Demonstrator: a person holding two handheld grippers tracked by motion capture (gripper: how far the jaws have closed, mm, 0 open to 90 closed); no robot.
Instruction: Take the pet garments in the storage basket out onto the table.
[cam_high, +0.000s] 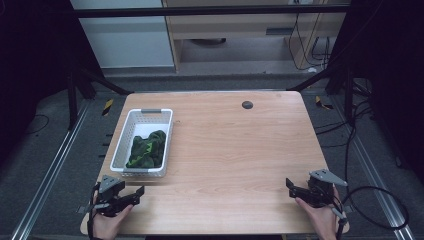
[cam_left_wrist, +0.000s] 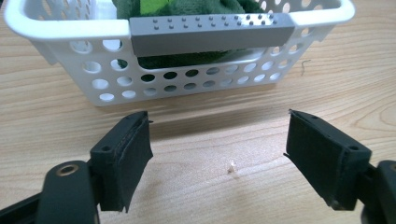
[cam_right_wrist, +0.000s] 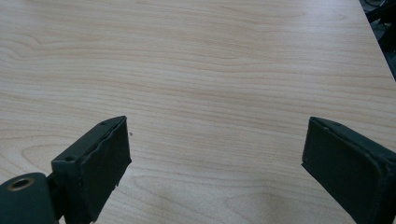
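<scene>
Here, your left gripper (cam_high: 134, 194) rests with jaws spread wide and empty, just short of the white basket (cam_high: 119, 148) on the table (cam_high: 240, 150). The green cloth (cam_high: 147, 149) lies inside, directly ahead along the basket's long axis. Your right gripper (cam_high: 295, 188), likewise wide and empty, sits well apart; the left is likely nearer.

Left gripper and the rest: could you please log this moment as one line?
left gripper: open, facing basket | right gripper: open, over bare table | green cloth: in basket
</scene>
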